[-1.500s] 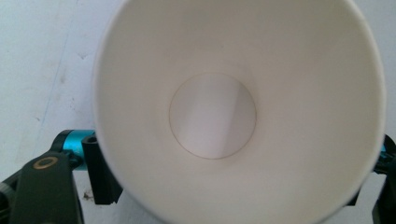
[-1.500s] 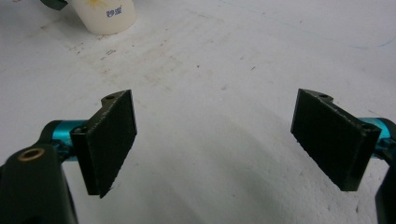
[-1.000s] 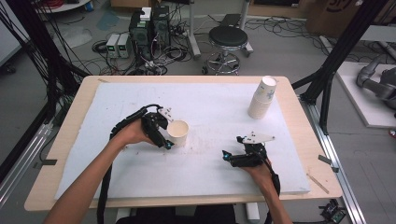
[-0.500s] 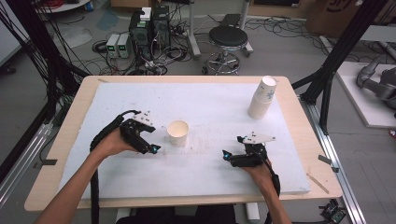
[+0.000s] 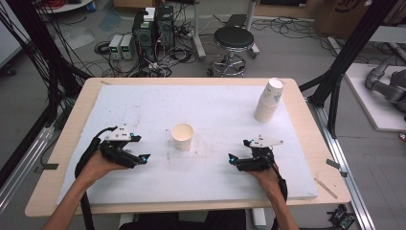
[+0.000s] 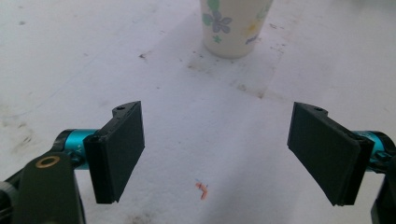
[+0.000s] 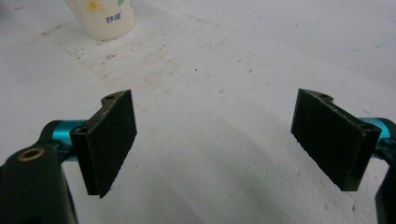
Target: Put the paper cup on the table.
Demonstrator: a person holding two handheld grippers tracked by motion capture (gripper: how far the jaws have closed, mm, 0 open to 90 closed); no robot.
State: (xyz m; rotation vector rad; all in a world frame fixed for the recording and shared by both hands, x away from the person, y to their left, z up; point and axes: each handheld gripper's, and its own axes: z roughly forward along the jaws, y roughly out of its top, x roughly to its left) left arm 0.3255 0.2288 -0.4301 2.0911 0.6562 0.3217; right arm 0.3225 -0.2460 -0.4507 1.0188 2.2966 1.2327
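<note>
Left gripper [image 5: 143, 157] rests on my table [image 5: 306, 143], jaws apart and empty, near the cup [image 5: 182, 136]. Right gripper [image 5: 231, 159] likewise gapes, holding nothing.

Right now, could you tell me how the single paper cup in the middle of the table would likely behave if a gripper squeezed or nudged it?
The paper cup looks thin-walled, so it would probably dent under firm jaws. It appears empty, so it is likely very light and might slide or tip if nudged near its rim.
</note>
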